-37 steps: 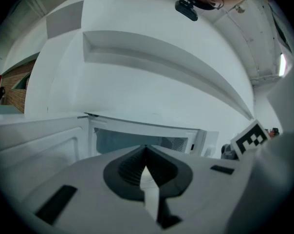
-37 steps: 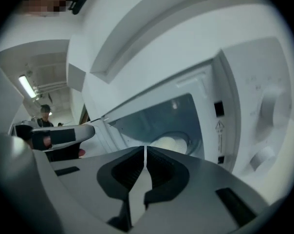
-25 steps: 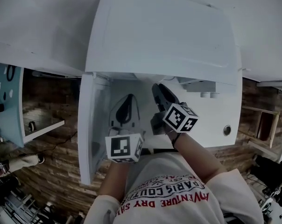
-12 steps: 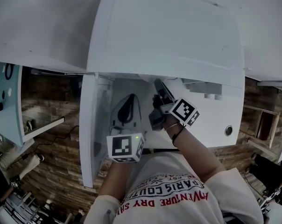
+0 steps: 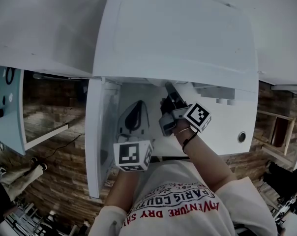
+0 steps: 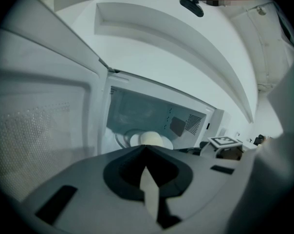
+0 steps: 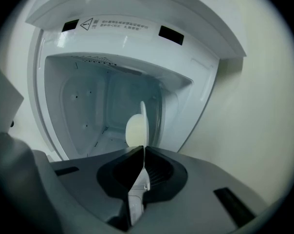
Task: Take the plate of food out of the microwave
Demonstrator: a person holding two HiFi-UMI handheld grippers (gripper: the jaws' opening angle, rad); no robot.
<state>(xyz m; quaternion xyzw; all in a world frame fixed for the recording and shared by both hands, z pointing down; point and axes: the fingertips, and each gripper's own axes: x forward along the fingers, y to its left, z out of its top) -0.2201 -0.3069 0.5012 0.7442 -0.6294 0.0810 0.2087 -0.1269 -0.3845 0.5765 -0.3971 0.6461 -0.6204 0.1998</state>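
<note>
Clamped at its rim in right gripper (image 7: 142, 149), mid-frame in microwave (image 7: 113, 96): plate (image 7: 142, 113), with left gripper (image 6: 146, 147) pinched shut, empty. Best drawn out level and slowly, clear of door (image 5: 97, 136) at left, keeping food (image 7: 133, 130) from sliding.

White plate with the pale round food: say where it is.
Left gripper view, centre: the white plate sits inside the open white microwave, its rim pinched by the right gripper.

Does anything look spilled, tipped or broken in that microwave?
Nothing stands out. The plate lies flat in the microwave, its pale round food on top, nothing spilled. The right gripper, rolled sideways, seems to pinch its rim, so its view shows the plate on edge.
</note>
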